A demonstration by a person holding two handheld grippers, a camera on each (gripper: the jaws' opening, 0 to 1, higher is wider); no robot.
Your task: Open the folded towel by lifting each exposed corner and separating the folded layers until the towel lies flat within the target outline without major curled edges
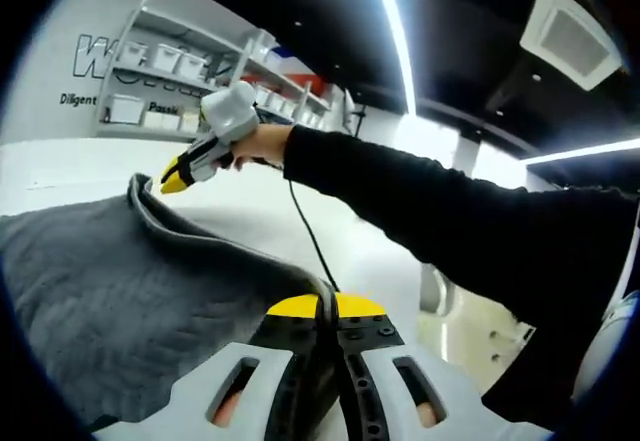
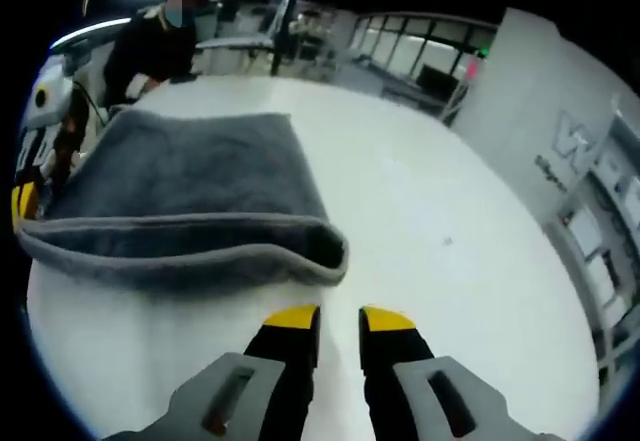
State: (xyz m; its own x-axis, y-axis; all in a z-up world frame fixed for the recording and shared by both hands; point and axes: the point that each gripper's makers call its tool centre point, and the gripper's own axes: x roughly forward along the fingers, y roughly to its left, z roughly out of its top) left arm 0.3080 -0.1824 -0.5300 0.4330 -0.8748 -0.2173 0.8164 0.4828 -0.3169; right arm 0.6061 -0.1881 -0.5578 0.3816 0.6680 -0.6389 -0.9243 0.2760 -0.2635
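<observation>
Lifting towel (image 1: pixel 120 291) edge, clenched in your left claw (image 1: pixel 328 313) | right claw (image 2: pixel 338 323) released, fold just ahead | pinch top layer only, peel slowly.

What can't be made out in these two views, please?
- Left tongs: closed at the hem of the towel, but their own tips hide whether fabric is actually pinched (left gripper view).
- Towel's lower layers: covered by the top fold (right gripper view).
- Towel's corner at the view's left: cut off by the picture edge (right gripper view).
- Wall lettering: partly covered by the shelves (left gripper view).
</observation>
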